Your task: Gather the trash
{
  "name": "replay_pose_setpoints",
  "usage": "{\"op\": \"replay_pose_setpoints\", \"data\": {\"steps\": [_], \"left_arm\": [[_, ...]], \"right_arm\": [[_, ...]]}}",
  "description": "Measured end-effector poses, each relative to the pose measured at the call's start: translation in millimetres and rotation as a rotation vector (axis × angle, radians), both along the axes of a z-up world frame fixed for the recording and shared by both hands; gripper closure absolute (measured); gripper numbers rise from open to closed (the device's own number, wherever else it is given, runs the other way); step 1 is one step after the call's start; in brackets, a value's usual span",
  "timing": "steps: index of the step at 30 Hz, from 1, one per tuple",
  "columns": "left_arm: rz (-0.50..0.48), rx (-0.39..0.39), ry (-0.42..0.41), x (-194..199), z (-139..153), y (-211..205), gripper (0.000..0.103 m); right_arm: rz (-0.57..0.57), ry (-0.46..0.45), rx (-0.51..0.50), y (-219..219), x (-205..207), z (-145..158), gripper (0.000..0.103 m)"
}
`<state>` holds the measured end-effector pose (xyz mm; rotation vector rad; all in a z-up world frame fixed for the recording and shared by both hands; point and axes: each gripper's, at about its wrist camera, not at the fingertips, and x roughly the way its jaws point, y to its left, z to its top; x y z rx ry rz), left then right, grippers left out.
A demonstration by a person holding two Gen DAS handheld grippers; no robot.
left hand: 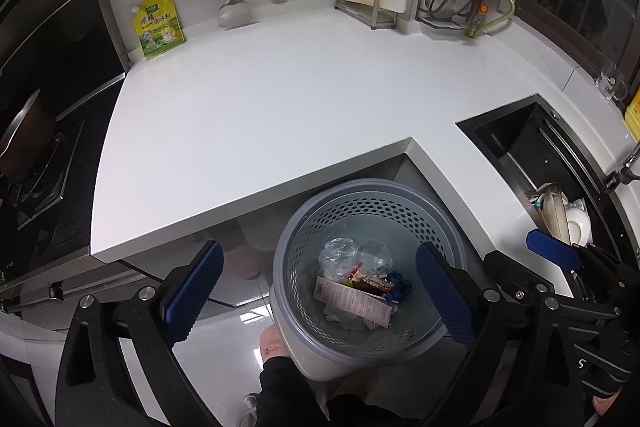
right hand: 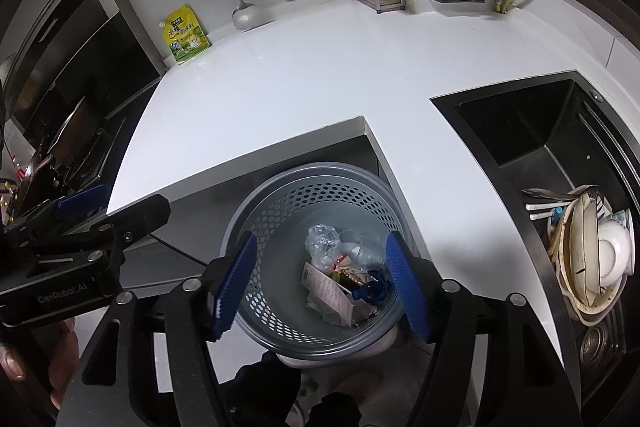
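Observation:
A grey perforated waste basket (left hand: 448, 227) (right hand: 256, 223) stands on the floor under the white counter's inner corner. Inside lies trash: a crumpled clear plastic bag (left hand: 336, 253) (right hand: 320, 239), a clear cup (left hand: 374, 255), a printed paper slip (left hand: 354, 301) (right hand: 326, 287), a blue scrap (right hand: 374, 289) and white tissue (left hand: 348, 319). My left gripper (left hand: 320, 295) hangs open above the basket, nothing between its blue pads. My right gripper (right hand: 322, 285) is also open over the basket, empty. Each gripper shows at the edge of the other's view, the right gripper (left hand: 552, 251) and the left gripper (right hand: 80, 203).
The white L-shaped counter (left hand: 280, 99) carries a yellow-green refill pouch (left hand: 158, 25) by the wall. A black sink (right hand: 540, 147) on the right holds dirty dishes (right hand: 592, 255). A stove with a pan (left hand: 28, 139) is on the left. A person's feet and dark sleeves show below.

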<state>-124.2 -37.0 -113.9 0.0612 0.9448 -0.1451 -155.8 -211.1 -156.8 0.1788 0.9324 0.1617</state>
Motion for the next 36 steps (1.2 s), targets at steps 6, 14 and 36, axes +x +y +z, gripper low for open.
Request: {"op": "replay_pose_setpoints", "data": {"steps": [6,14,36], "left_arm": [[0.009,0.014,-0.001,1.5,-0.2,-0.5,0.007],[0.019,0.029,-0.007,1.7,0.8,-2.1,0.007],[0.069,0.069,0.003,10.0,-4.3,3.1,0.007]], "right_arm": [[-0.012,0.002,-0.003,0.1,0.3,2.3,0.035],[-0.020,-0.006,-0.021,1.1,1.5,6.6,0.031],[-0.027,0.005,-0.036,-0.5,7.3,3.1,0.031]]}}
